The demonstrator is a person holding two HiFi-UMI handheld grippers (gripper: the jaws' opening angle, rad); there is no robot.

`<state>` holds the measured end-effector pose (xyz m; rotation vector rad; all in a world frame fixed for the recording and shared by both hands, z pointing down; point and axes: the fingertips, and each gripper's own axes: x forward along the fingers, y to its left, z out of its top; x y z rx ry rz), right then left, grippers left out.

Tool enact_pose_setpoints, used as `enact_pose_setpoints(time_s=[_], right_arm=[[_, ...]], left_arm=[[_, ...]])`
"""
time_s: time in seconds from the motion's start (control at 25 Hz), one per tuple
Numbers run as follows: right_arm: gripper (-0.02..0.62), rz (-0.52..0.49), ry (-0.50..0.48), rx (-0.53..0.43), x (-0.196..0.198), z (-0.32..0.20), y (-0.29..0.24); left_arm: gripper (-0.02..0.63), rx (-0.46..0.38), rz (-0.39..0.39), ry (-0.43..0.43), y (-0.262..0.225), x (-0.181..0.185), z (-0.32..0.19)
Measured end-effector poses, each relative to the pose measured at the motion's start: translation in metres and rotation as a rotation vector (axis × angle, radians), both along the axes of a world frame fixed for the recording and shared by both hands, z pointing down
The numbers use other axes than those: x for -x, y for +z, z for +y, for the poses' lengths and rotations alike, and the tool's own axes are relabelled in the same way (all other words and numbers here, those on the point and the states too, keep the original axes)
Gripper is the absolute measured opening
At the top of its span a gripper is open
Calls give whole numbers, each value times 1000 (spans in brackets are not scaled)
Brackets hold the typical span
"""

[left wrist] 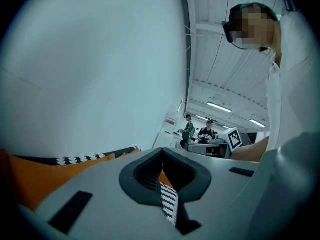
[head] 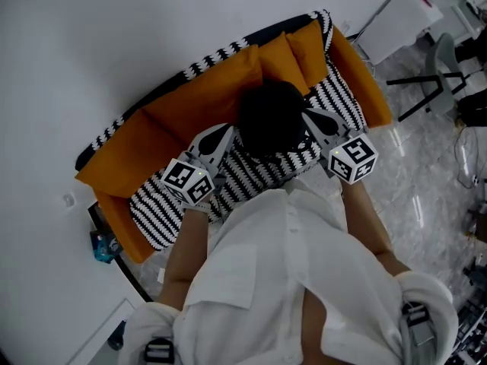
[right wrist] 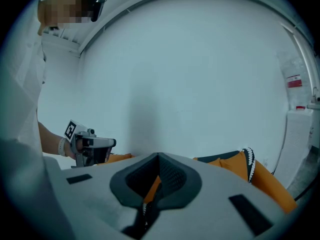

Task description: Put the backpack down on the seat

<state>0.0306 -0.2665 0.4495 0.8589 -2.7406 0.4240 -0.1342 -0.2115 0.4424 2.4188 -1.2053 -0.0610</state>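
1. Head view: we are holding the black backpack (head: 268, 120) between our two grippers, over the striped seat (head: 163, 204) of the orange sofa (head: 190, 101), just in front of its back cushions.
2. The left gripper (head: 227, 134) is meeting the backpack's left edge and the right gripper (head: 307, 115) its right edge. Both sets of tips are touching the dark fabric, so the bag is sitting squarely between them.
3. In the left gripper view we are seeing the jaws pressed together at their tips, the dark pads (left wrist: 145, 171) forming a closed V. Through the slit below them, orange cushion and a strip of striped cloth (left wrist: 170, 204) are showing. The backpack itself is lying past the closed tips, out of sight there.
4. In the right gripper view the jaws are likewise closing tip to tip, with orange and dark material showing through the slit.
5. We are unable to tell whether the backpack's base is resting on the seat.
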Motion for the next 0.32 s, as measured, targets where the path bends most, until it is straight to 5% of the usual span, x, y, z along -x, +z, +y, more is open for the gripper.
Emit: enact_pose_setpoints(time_s=[0.32], right_arm=[[17, 2, -13, -5, 1, 13, -4]], left_arm=[[24, -9, 21, 5, -5, -4, 10]])
